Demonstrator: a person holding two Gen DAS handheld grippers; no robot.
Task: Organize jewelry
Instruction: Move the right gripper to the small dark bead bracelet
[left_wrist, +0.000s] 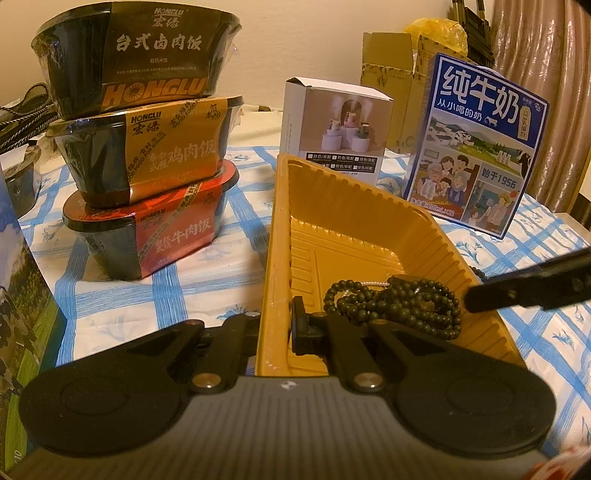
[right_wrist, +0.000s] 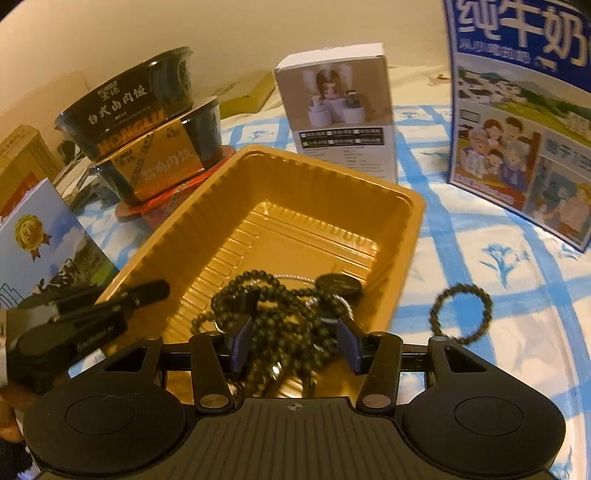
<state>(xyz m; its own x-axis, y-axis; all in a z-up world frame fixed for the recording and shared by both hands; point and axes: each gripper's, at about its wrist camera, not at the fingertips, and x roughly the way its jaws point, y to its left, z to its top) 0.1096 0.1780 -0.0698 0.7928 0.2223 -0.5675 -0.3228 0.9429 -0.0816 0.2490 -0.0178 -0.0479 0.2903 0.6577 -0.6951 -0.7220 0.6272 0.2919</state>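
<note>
the step in hand looks like dropping beads into the yellow tray (right_wrist: 399, 206): a tangle of dark bead strings (right_wrist: 280, 325) lies in the tray's near end, with a dark round pendant (right_wrist: 338, 285) and a thin silvery chain (right_wrist: 295, 277) among them. the right gripper (right_wrist: 295, 343) hangs just over that heap with its blue pads (right_wrist: 240, 345) standing apart; the beads lie between and below them, but the pads do not seem to press on anything, so i judge the load is let go

the left gripper (left_wrist: 275, 330) is closed on the tray's near left wall, one finger outside and one inside, pinning the tray in place on the blue checked cloth (right_wrist: 480, 295)

one small bead bracelet (right_wrist: 461, 314) lies outside on the cloth, just beside the tray's right wall and near the right gripper, a closed ring lying flat. that seems the piece left to tidy. the next move probably calls for the right gripper to lift clear of the heap without snagging a strand, shift right, come down over one side of the ring, pinch it and carry it over the wall, while the left hand holds the tray

a stack of rice bowls (left_wrist: 147, 147), a white box (left_wrist: 332, 129) and a blue milk carton (left_wrist: 476, 147) stand behind the tray, well clear
</note>
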